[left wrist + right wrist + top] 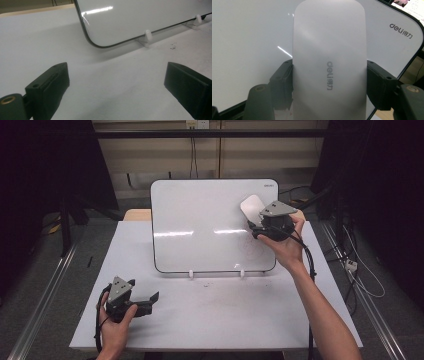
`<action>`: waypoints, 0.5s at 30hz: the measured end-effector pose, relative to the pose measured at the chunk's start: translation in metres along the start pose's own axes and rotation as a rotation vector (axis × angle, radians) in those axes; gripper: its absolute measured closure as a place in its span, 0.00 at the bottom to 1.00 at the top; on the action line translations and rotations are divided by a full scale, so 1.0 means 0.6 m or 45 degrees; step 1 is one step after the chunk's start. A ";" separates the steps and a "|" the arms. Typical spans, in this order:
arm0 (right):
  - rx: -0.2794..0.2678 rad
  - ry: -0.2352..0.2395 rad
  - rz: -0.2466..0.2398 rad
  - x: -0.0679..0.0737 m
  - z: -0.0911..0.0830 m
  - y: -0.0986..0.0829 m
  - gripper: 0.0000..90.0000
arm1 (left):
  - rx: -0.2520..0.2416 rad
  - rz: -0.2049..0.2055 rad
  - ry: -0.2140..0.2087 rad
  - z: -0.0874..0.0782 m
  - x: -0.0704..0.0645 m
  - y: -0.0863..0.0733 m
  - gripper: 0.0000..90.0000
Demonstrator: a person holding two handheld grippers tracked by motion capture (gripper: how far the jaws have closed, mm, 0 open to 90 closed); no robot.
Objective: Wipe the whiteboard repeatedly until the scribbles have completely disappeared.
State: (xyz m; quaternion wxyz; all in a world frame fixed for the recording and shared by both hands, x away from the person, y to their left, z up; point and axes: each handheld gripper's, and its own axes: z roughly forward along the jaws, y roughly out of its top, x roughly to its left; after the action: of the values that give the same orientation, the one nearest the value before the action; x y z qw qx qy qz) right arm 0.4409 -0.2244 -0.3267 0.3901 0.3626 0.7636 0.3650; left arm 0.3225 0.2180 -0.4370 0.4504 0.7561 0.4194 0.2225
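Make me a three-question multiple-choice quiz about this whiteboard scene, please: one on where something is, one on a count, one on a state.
1. Where is the white eraser?
A. flat on the table
B. between the right gripper's jaws at the whiteboard
C. on the floor

2. How many white pegs prop the whiteboard's bottom edge?
A. two
B. four
C. none

3. How is the left gripper?
A. shut on a pen
B. shut on the board
C. open

B: the jaws press both eraser sides.
A: two pegs show.
C: bare table lies between its jaws.
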 end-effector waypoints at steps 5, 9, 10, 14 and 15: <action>0.008 -0.010 -0.013 0.006 0.004 -0.002 0.35 | -0.004 -0.007 -0.001 -0.001 0.001 0.000 0.07; 0.001 -0.032 -0.025 0.007 0.003 -0.001 0.35 | -0.006 -0.006 0.002 -0.002 0.000 0.001 0.07; 0.003 -0.042 -0.035 0.007 0.004 -0.001 0.35 | -0.006 -0.001 0.001 -0.002 -0.001 0.002 0.07; 0.013 -0.067 -0.046 0.003 0.011 -0.003 0.35 | 0.000 0.010 0.004 -0.001 -0.003 0.002 0.07; 0.016 -0.070 -0.044 0.002 0.014 -0.004 0.35 | -0.001 0.010 0.003 -0.001 -0.003 0.002 0.07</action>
State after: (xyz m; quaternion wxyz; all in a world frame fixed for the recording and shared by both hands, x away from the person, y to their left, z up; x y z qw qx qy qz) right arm 0.4470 -0.2223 -0.3327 0.4150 0.3617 0.7609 0.3434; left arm 0.3216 0.2168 -0.4355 0.4493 0.7574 0.4169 0.2251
